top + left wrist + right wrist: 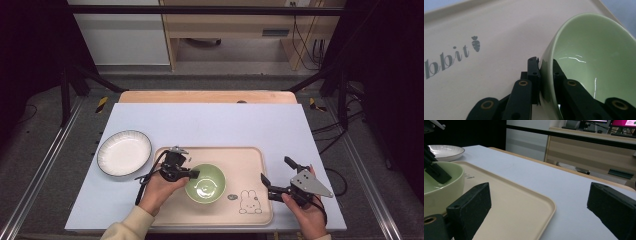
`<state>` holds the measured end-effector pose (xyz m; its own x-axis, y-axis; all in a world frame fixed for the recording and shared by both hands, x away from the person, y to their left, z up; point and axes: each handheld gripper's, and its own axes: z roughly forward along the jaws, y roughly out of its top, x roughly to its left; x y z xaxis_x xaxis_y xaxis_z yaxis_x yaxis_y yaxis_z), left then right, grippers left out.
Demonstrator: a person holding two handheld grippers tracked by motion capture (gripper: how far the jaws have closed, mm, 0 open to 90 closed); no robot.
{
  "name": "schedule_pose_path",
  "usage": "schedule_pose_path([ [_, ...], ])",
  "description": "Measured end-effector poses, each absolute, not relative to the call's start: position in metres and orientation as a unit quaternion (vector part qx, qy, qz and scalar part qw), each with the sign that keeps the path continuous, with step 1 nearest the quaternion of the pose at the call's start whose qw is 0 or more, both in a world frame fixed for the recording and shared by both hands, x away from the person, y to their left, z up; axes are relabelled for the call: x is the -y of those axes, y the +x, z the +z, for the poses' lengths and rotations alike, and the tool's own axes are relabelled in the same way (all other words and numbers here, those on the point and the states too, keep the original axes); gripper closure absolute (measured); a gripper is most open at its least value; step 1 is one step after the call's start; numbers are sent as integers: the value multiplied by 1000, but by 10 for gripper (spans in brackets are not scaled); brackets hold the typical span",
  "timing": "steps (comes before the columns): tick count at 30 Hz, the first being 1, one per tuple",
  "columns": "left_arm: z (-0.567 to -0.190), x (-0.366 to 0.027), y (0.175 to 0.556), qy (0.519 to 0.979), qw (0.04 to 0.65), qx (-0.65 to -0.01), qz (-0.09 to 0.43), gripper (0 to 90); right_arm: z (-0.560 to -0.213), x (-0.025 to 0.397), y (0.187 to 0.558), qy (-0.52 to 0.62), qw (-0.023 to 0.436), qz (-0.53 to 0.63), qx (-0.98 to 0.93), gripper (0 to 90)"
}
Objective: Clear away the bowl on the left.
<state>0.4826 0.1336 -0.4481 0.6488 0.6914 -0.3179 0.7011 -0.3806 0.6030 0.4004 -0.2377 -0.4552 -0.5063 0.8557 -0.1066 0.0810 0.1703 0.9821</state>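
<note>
On the beige tray (250,162), the left tool (192,174) pinches the green bowl's (206,183) rim; the right tool (274,179) gapes over the tray's right edge.

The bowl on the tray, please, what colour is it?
Pale green bowl; left gripper view shows it best.

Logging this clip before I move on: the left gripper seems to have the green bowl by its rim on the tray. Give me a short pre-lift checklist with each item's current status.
1. Left gripper clamped across the green bowl wall, one jaw outside and one inside: ok.
2. Depth of bite: the jaws reach well below the rim in the left gripper view: ok.
3. Bowl contents: inside looks bare, with glare only: ok.
4. Right gripper open and apart from the bowl, at the beige tray right edge: ok.
5. White plate on the mat left of the tray, bare, if it is the target: ok.
6. Whether the bowl is already off the tray: cannot tell.
</note>
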Motion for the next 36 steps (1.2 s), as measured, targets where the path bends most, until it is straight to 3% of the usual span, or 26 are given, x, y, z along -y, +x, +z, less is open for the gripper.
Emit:
schedule_pose_path([
  [25, -450, -135, 480, 825, 378, -420, 0, 803, -456, 238, 401, 345, 354, 540, -681, 52],
  [32, -442, -143, 477, 823, 385, -416, 28, 700, -457, 236, 401, 344, 353, 540, -682, 52],
  [36, -440, -142, 475, 827, 385, -406, 58, 553, -457, 236, 401, 344, 353, 539, -683, 51],
])
